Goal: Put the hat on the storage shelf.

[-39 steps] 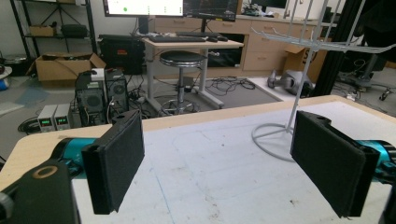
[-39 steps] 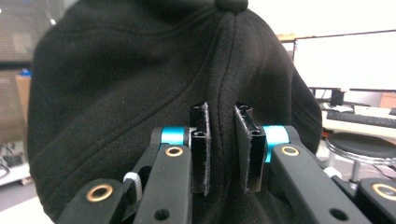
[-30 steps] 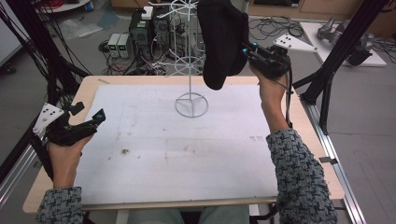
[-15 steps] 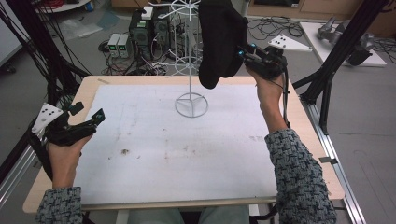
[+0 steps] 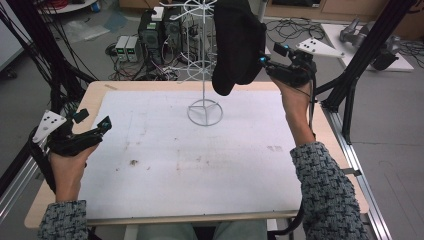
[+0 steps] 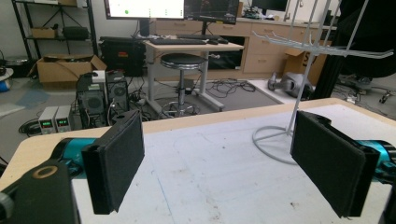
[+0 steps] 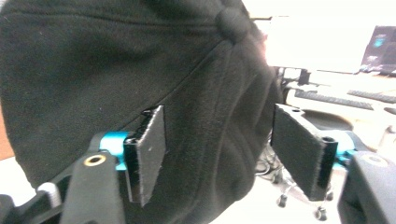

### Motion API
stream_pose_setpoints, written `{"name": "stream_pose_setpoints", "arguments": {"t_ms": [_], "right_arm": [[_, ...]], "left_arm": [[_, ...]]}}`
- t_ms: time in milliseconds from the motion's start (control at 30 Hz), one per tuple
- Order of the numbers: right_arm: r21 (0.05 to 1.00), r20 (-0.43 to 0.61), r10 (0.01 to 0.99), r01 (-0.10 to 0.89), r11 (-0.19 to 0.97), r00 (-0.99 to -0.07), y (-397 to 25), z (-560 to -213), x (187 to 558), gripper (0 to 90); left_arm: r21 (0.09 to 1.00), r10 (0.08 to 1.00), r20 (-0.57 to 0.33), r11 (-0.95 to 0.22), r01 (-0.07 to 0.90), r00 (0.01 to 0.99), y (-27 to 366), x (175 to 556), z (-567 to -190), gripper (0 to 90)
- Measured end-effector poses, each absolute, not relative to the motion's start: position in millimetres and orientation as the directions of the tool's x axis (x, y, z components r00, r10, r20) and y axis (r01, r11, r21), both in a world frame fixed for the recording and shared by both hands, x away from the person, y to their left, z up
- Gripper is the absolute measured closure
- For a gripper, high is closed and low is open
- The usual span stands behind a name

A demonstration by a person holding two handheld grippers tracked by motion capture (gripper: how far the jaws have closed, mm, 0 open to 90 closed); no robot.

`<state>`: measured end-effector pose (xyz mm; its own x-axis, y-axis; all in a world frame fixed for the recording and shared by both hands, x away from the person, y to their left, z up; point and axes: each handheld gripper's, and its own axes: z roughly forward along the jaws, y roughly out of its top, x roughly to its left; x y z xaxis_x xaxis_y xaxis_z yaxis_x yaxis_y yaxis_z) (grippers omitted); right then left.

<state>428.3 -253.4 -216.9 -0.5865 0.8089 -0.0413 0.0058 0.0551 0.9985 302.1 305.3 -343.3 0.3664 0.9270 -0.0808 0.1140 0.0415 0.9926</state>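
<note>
Black fleece cap (image 5: 237, 45) hanging on white wire rack (image 5: 202, 60); right gripper (image 5: 270, 67) jaws parted around its edge, not clamped. Left gripper (image 5: 97, 127) wide open, empty.

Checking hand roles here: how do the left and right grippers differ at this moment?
The left gripper sits low over the table with nothing between its jaws; the right gripper is raised beside the black hat on the wire rack. Both are open.

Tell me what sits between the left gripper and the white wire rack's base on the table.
Nothing: in the high view, only bare white mat runs from the left gripper to the wire rack; the left gripper view agrees.
</note>
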Motion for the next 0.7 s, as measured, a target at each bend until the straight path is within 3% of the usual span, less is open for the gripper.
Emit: {"name": "stream_pose_setpoints", "arguments": {"t_ms": [233,467,700], "right_arm": [[0.998,-0.06,0.827,-0.03,0.053,-0.559,-268.9,-221.4,415.3,23.6],[0.998,-0.057,0.878,-0.041,0.043,-0.474,-298.7,-227.8,395.6,10.9],[0.999,-0.047,0.902,-0.043,0.032,-0.43,-320.7,-240.9,381.4,10.8]], "left_arm": [[0.993,0.925,-0.082,0.042,0.114,0.37,302.0,303.6,-343.1,17.8],[0.993,0.922,-0.078,0.036,0.117,0.38,298.5,305.8,-342.7,17.8],[0.993,0.92,-0.077,0.034,0.117,0.385,296.1,307.3,-342.6,17.8]]}}
